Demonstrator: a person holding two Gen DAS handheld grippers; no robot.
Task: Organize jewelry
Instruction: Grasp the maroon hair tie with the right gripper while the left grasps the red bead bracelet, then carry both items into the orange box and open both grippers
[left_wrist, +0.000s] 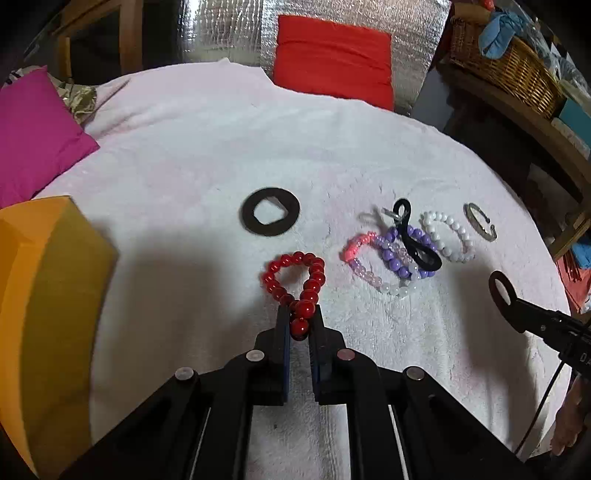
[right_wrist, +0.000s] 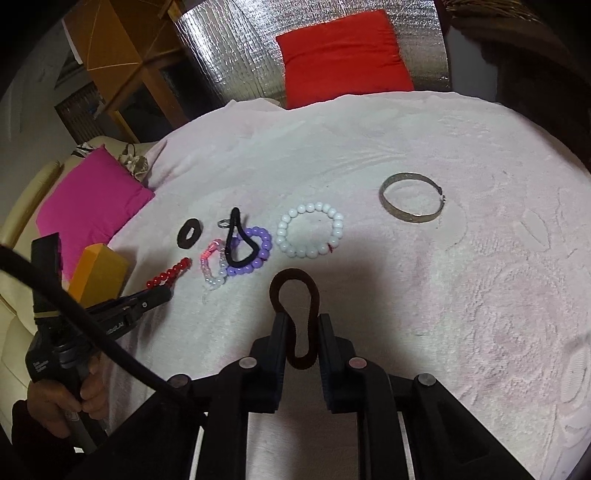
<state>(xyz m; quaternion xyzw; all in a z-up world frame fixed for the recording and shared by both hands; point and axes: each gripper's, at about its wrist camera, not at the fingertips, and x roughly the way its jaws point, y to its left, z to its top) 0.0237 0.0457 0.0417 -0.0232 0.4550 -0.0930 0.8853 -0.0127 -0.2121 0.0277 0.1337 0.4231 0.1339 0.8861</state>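
With the left gripper (left_wrist: 300, 320) pinching the red bead bracelet (left_wrist: 295, 282) just right of the orange box (left_wrist: 48, 295) and the right gripper (right_wrist: 301, 332) squeezing the brown hair tie (right_wrist: 295, 317), I'd lift slowly so beads don't slip.

Orange box (left_wrist: 48, 295) cut by frame edge — red bracelet (right_wrist: 170, 275) partly hidden.
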